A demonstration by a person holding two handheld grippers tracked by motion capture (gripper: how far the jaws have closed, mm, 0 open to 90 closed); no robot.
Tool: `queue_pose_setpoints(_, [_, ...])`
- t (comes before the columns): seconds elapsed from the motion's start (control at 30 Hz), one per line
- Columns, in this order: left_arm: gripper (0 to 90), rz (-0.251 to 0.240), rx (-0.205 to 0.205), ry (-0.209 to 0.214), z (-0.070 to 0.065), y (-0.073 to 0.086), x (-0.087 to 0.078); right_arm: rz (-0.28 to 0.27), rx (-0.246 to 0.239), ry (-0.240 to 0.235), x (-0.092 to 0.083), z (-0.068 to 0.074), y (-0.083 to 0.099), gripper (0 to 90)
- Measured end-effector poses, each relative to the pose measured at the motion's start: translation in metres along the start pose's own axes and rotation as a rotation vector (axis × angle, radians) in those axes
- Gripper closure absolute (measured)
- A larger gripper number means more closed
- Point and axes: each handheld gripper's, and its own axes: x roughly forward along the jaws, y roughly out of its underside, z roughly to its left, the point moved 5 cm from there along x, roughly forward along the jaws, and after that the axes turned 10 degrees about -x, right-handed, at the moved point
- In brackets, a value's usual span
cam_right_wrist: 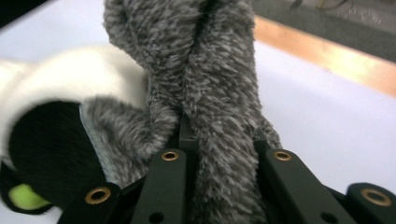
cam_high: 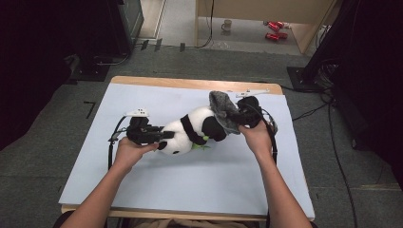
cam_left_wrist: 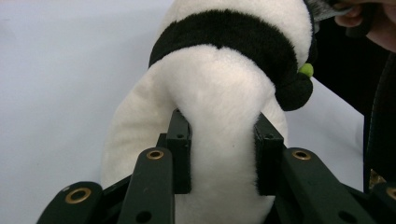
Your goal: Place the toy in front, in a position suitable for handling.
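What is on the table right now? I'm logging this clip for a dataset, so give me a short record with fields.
surface: light blue table
main item: panda plush, lying on its side
second item: grey fuzzy cloth, draped over the panda's far end
left gripper: jaws squeezing the panda's white body
right gripper: jaws clamped on a fold of the cloth
background: a mug on the floor beyond the table
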Motion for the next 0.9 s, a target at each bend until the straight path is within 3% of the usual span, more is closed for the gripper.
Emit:
queue_pose_setpoints(0.13, [67.4,-0.007,-0.010,0.000,-0.001,-0.001,0.001,-0.089,-0.013,-0.015,-0.020,0.011,-0.024,77.6])
queue_pose_setpoints(0.27, [67.3,-0.007,-0.009,-0.002,-0.002,-0.001,0.001,-0.163,-0.069,-0.091,-0.029,0.042,-0.050,77.6])
queue_pose_setpoints(0.4, [67.1,-0.006,-0.011,-0.004,-0.002,-0.001,0.001,-0.164,-0.118,-0.193,-0.015,0.084,-0.064,77.6])
queue_pose_setpoints(0.57, [66.9,-0.013,-0.022,-0.003,-0.003,-0.001,0.002,-0.142,-0.132,-0.287,0.006,0.119,-0.065,77.6])
queue_pose_setpoints(0.63, [66.9,-0.012,-0.024,-0.003,-0.002,-0.001,0.001,-0.124,-0.148,-0.299,0.013,0.129,-0.063,77.6])
queue_pose_setpoints(0.77, [66.8,-0.011,-0.041,-0.001,-0.001,-0.001,0.001,-0.069,-0.160,-0.295,0.032,0.135,-0.052,77.6])
queue_pose_setpoints(0.9, [66.7,-0.007,-0.032,-0.001,0.000,0.000,0.001,-0.048,-0.171,-0.250,0.039,0.125,-0.043,77.7])
